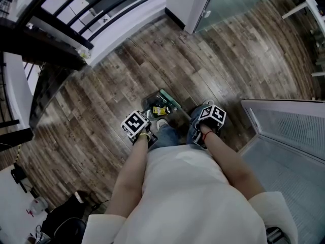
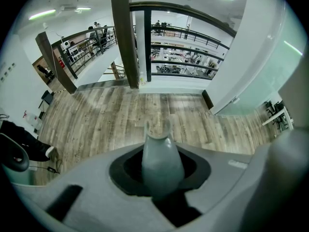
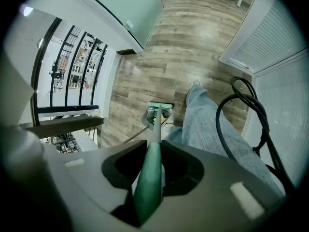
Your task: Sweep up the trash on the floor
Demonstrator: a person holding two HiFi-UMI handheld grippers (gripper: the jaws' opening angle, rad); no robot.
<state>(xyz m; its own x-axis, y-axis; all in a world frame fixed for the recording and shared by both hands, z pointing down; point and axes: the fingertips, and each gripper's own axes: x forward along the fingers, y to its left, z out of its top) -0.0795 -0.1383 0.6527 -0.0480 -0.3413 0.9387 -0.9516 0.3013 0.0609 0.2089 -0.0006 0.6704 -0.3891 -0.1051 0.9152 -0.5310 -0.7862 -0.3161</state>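
Standing on the wood-plank floor (image 1: 218,55), looking straight down, a gripper in each hand. Left gripper (image 1: 137,128): jaws clamped tight round a pale grey-green handle (image 2: 158,156), its rounded top end with a hanging hole poking out beyond them (probably the broom's, the lower end not clearly shown in any view). Right gripper (image 1: 208,120): jaws closed on a green handle (image 3: 150,170) running down to a green-edged dustpan (image 1: 170,100), set on the floor just ahead of a white shoe (image 1: 162,123). Trash (image 1: 159,109) already lying in the pan, a yellow scrap among darker bits. No loose litter to be made out on the boards close by. Judging from that, near the end of the job: gathering any last bits, then lifting the pan away.

To do it well:

- Press the pan's lip flat against the boards to stop crumbs sliding under.
- Draw the broom in short strokes toward the pan, never past it.
- Grip firmly with the right jaws, against the twisting of so long and thin a handle.
- Tip the pan back before raising it, to roll the load to the rear instead of spilling it off the front.
- Lift slowly and level.
- Mind the black cable (image 3: 251,115) looping beside the jeans-clad leg (image 3: 207,129).
- Step round the pan rather than over it.
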